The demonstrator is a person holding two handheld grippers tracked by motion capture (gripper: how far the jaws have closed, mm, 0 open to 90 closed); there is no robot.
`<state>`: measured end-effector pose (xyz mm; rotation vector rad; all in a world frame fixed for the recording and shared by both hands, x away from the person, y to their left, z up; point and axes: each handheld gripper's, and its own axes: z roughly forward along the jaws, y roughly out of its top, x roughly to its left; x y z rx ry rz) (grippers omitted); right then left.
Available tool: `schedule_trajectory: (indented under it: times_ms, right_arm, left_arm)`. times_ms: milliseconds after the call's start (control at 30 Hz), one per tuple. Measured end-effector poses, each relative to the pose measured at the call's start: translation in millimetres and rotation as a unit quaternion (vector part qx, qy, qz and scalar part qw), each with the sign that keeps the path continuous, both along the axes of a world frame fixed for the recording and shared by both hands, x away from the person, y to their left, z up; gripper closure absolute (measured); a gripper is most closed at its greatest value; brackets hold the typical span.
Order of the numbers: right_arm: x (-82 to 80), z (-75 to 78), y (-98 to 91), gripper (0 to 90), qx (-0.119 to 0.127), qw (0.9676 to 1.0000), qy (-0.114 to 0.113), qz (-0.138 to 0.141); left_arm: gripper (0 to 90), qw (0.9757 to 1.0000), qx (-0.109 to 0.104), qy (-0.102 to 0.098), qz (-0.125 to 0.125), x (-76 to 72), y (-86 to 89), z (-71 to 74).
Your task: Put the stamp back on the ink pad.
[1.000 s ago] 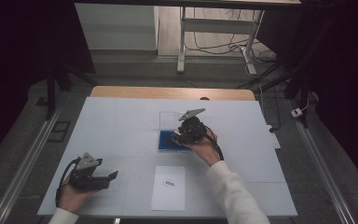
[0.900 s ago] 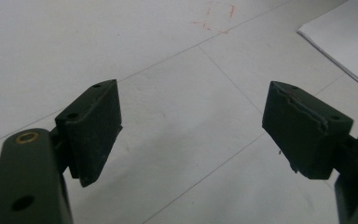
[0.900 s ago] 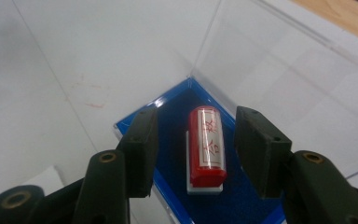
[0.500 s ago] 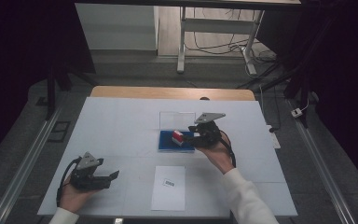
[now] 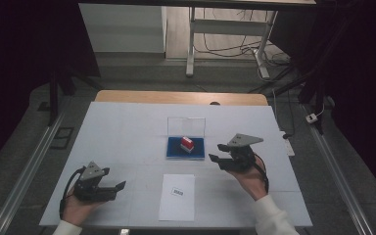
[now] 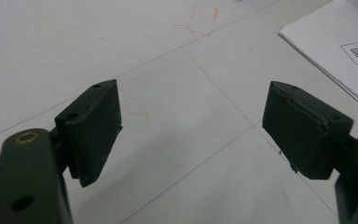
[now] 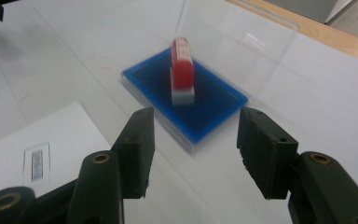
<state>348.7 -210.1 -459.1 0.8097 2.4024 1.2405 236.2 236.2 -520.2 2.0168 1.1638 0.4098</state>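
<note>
A red stamp with a white base [image 5: 186, 143] [image 7: 182, 70] stands upright on a blue ink pad [image 5: 175, 152] [image 7: 205, 112], whose clear lid [image 5: 186, 126] is raised behind it. My right gripper [image 5: 216, 152] [image 7: 193, 126] is just right of the pad, pointing at it. Its jaws have just been opening, and they stand open with nothing between them. My left gripper [image 5: 115, 177] [image 6: 191, 112] rests low over the table at the front left, open and empty.
A white sheet with a small printed label [image 5: 177, 196] [image 7: 37, 140] [image 6: 340, 51] lies in front of the ink pad. The white table [image 5: 127, 127] ends in a wooden edge at the back. Metal rails run along both sides.
My right gripper has let go of the stamp on the ink pad and drawn back to the right. The left gripper has not moved.
</note>
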Motion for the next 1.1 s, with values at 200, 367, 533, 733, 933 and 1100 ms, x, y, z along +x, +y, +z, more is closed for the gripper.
schedule_trajectory:
  times_ms: [200, 367, 533, 733, 933, 1100]
  right_arm:
    - [-21.3, -14.4, -31.5, 46.5, -0.016, 0.9998, -0.004, -0.014]
    - [-38.7, -25.8, -54.8, 46.5, -0.014, 0.9998, -0.002, -0.017]
    - [-47.3, -34.4, -71.3, 46.5, -0.015, 0.9996, -0.005, -0.022]
    - [-45.5, -42.8, -82.3, 46.6, -0.015, 0.9994, 0.005, -0.03]
    - [-45.5, -43.9, -85.4, 46.5, -0.01, 0.9993, 0.004, -0.036]
    - [-46.2, -43.1, -85.4, 46.5, -0.013, 0.9993, 0.003, -0.036]
  left_arm:
    - [19.9, 1.0, 0.002, -0.004, -0.004, -2.7, -2.5, 1.7]
    - [19.9, 1.0, 0.003, -0.006, -0.007, -4.7, -4.6, 2.8]
    - [19.9, 1.0, 0.004, -0.003, -0.007, -3.8, -4.6, 1.6]
    - [19.9, 1.0, 0.004, -0.004, -0.005, -3.4, -4.1, 1.1]
    - [19.9, 1.0, 0.006, -0.004, -0.004, -3.6, -2.9, 1.3]
    - [19.9, 0.9999, 0.008, -0.005, -0.004, -3.7, -3.0, 1.2]
